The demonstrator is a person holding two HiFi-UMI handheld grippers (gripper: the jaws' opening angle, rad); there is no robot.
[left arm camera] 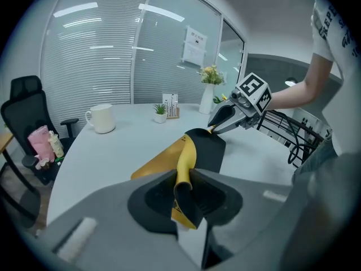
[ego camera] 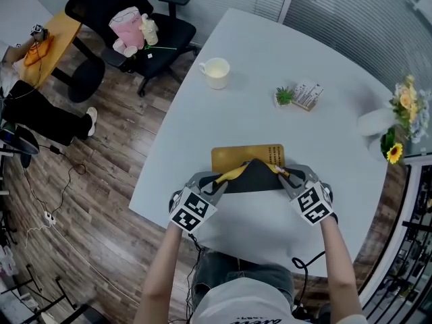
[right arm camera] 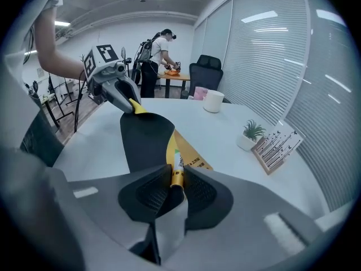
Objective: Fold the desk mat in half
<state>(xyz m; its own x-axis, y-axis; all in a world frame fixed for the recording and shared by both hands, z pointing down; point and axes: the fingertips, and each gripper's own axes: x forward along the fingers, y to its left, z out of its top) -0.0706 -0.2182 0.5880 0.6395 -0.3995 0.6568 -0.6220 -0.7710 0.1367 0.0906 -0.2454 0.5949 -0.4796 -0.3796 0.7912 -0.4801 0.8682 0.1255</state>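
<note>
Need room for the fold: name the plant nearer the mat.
The small green potted plant beside the card stand; the flower vase sits farther from the mat.

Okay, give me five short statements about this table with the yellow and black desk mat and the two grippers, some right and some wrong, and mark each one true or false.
1. The left gripper and right gripper are each shut on the yellow-and-black desk mat. True.
2. The mat's near edge is lifted off the white table, black underside showing. True.
3. The cream ceramic mug stands on the mat. False: it stands on bare table, well apart from the mat.
4. The small green potted plant has tipped over. False: it stands upright beside the card stand.
5. The mat lies folded flat in half. False: its far part lies flat, yellow side up, and the near edge is held up.
</note>
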